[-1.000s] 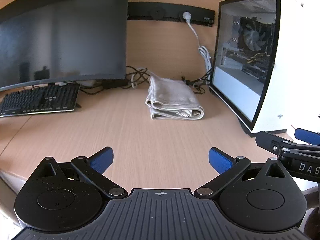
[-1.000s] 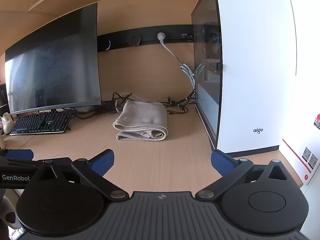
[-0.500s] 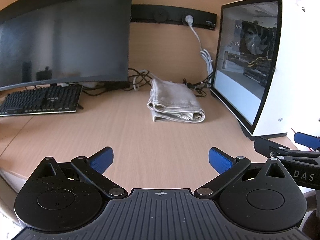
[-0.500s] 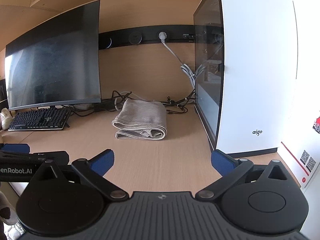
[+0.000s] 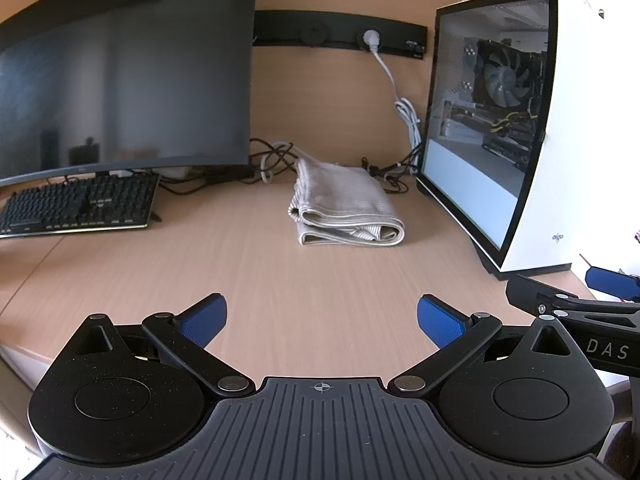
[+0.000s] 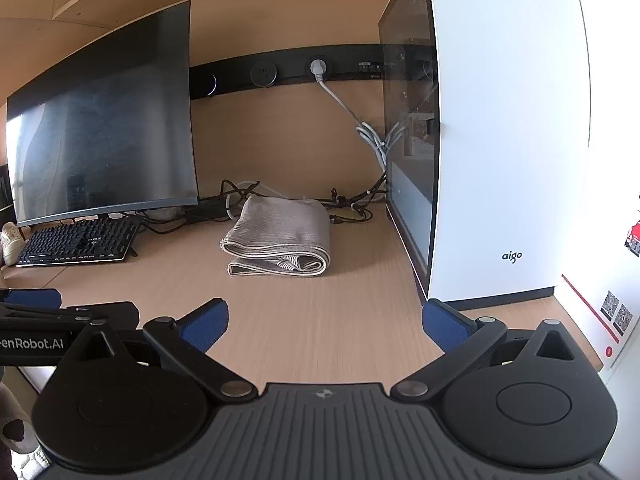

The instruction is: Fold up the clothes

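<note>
A: Where's the garment?

B: The folded grey striped cloth (image 5: 346, 210) lies at the far middle of the wooden desk (image 5: 280, 280), between the curved monitor (image 5: 120, 80) on the left and the white PC case (image 5: 560, 140) on the right, just in front of the tangled cables (image 6: 240, 192).

A: And the tongs?

B: The left gripper (image 5: 322, 316) and right gripper (image 6: 324, 320) both hang near the desk's front edge, jaws spread wide, holding nothing, well apart from the cloth.

A: So the fold looks finished?

B: I'd judge so. If anything remains, press the top layer flat and keep clear of the cables.

A: Anything unclear?

B: What kind of garment it is, and its far edge. The keyboard (image 5: 76, 204) is cut off at the left.
</note>
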### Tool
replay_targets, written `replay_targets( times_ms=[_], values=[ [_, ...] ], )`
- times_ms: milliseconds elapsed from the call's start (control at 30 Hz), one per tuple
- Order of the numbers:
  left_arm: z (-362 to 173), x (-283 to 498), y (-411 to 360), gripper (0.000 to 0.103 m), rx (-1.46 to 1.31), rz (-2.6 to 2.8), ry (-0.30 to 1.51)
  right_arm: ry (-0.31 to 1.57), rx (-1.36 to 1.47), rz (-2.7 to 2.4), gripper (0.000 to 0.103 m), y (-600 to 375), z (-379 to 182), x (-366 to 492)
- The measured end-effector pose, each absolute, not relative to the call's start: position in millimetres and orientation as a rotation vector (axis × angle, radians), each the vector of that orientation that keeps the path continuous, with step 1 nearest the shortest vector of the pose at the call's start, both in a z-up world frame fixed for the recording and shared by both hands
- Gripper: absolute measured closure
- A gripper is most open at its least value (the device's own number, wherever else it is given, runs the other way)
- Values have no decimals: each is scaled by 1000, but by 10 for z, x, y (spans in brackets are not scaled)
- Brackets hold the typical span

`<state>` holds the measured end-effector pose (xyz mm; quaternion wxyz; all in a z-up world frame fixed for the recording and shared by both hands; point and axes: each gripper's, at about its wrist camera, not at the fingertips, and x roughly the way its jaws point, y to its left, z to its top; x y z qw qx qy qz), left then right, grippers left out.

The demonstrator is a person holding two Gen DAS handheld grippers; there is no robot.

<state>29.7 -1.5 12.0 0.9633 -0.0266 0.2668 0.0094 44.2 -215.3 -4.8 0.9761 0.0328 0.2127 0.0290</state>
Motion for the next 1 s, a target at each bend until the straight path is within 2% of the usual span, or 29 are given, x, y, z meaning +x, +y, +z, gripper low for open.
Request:
replay_targets(
  times_ms=[1000],
  values=[
    [71, 380, 0, 0, -37, 37, 570, 452, 63, 53, 0, -2083, -60, 491]
  ],
)
